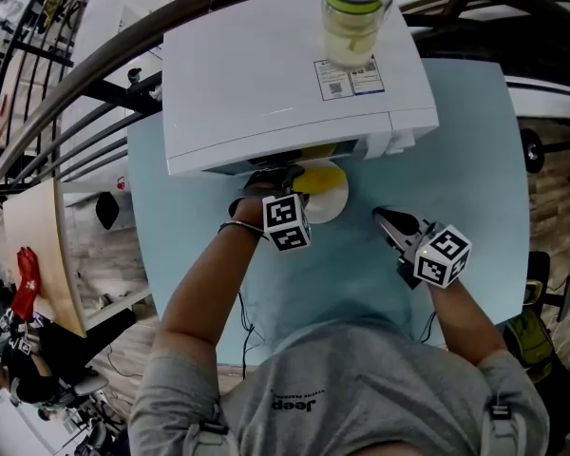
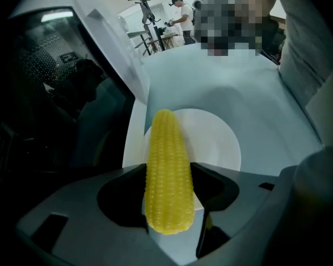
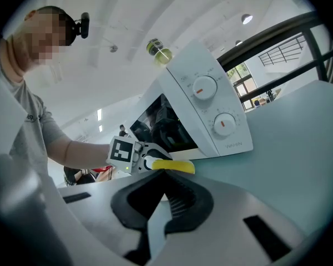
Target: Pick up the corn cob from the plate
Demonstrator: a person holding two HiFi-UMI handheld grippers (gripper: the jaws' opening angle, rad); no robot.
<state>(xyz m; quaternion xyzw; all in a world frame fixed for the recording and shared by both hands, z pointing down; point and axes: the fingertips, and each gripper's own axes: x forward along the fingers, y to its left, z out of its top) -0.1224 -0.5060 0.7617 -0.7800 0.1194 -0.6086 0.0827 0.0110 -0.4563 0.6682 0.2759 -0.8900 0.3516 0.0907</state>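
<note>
Yellow kernels fill the gap of the left gripper (image 2: 167, 177): both jaws press the sides of the corn cob (image 2: 165, 148) near its thick end. The tapered tip runs forward past the jaws.

- Cob position: over the white plate (image 2: 219, 143), which sits on the table (image 1: 456, 160) just in front of the microwave (image 1: 275, 84). Cannot tell whether the cob has cleared the plate or rests on it.
- Microwave's dark door glass is close beside the cob, on the gripper's left.
- Right gripper (image 3: 165, 177): jaws drawn together, nothing between them. It is held further out from the microwave front than the plate, off to the person's right, and is not involved.
- Bottle (image 1: 353, 17) of pale liquid stands on top of the microwave, well apart from the work.

Judgement: grasp made, lift pending or just begun.

Risks:
- Grip sits at one end, so most of the cob's length hangs unsupported. The tip may droop and pivot between the jaws.
- Round, bumpy, tapering surface: under a light squeeze the cob could slide out forward and drop back on the plate or roll onto the table.
- A lift angled toward the microwave could knock the tip against the door.
</note>
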